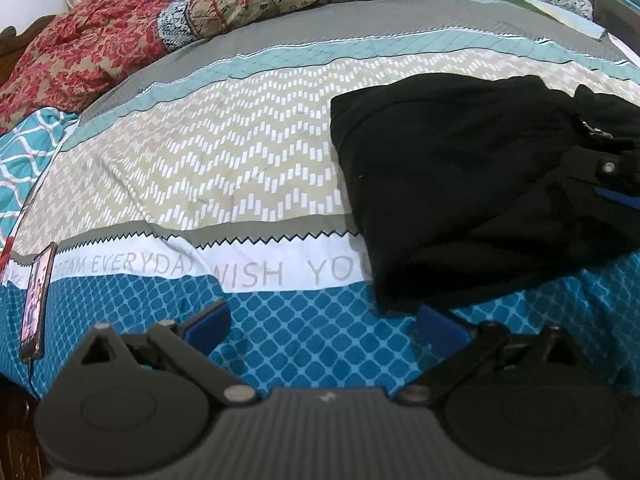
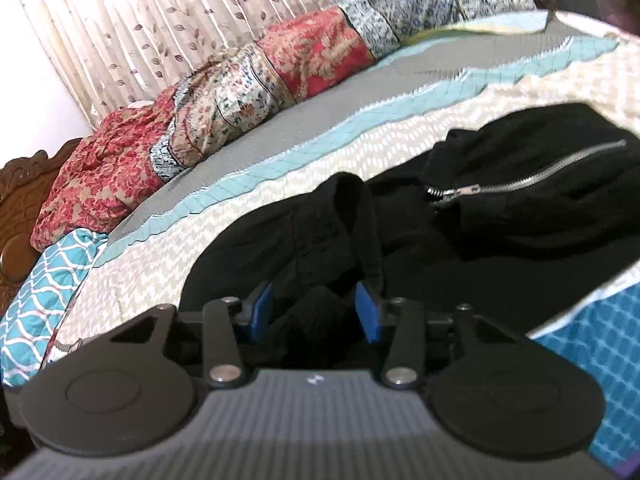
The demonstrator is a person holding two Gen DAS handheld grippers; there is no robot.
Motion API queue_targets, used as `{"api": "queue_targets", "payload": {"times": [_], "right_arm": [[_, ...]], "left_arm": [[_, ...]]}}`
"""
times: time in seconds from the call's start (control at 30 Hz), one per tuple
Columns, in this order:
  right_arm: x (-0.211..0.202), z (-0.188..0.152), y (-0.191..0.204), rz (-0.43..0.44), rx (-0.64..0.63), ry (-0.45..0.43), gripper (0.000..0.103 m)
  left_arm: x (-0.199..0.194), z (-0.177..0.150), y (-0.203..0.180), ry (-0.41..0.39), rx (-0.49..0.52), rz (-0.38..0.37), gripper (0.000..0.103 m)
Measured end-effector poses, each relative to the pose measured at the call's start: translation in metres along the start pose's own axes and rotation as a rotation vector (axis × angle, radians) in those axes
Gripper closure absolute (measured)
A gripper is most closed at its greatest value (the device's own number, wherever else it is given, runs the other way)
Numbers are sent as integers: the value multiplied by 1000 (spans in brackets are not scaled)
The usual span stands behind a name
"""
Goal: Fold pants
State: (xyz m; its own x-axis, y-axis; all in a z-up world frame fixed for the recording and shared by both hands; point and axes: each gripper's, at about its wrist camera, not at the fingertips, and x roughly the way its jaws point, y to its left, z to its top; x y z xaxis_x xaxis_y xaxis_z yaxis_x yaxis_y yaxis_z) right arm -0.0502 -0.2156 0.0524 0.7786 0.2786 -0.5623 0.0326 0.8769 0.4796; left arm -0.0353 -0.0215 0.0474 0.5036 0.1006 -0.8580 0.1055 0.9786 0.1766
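Note:
The black pants (image 1: 452, 184) lie folded in a thick pile on the patterned bedspread (image 1: 224, 152), at the right of the left wrist view. My left gripper (image 1: 324, 328) is open and empty, just in front of the pile's near corner. My right gripper (image 2: 316, 308) has its blue pads (image 2: 367, 312) on either side of a raised fold of the black pants (image 2: 420, 248), which fills the gap between them. A silver zipper (image 2: 524, 178) shows on top of the pile. The right gripper also shows in the left wrist view (image 1: 612, 184), at the pile's right side.
A phone (image 1: 36, 300) with a cable lies on the bed at the near left edge. A bunched floral quilt (image 1: 224, 4) runs along the far side of the bed. A carved wooden headboard (image 2: 16, 216) stands at the left, a curtain (image 2: 160, 12) behind.

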Motion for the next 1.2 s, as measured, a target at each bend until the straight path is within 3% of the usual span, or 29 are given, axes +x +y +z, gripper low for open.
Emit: {"api": "queue_targets", "payload": {"times": [0.17, 0.4, 0.57, 0.67, 0.77, 0.87, 1.03, 1.2], "right_arm": [[22, -8, -13, -14, 59, 94, 53], [11, -9, -16, 8, 65, 105, 53], [-18, 3, -32, 26, 144, 26, 53], [-47, 11, -49, -2, 173, -78, 53], [-77, 17, -74, -88, 186, -189, 53], [-95, 19, -103, -187, 219, -258, 41], [-103, 16, -157, -311, 350, -305, 35], [-89, 19, -181, -325, 394, -301, 34]], "left_arm": [[5, 1, 1, 16, -7, 9, 0], [3, 18, 20, 11, -110, -37, 0], [-3, 43, 22, -38, -120, -52, 0], [-7, 57, 11, -64, -107, -67, 1], [-13, 66, 0, -99, -87, -72, 1], [-14, 66, -6, -96, -61, -66, 1], [-21, 46, -3, -37, -49, -125, 1], [-36, 35, 2, -35, -29, -104, 1]]}}
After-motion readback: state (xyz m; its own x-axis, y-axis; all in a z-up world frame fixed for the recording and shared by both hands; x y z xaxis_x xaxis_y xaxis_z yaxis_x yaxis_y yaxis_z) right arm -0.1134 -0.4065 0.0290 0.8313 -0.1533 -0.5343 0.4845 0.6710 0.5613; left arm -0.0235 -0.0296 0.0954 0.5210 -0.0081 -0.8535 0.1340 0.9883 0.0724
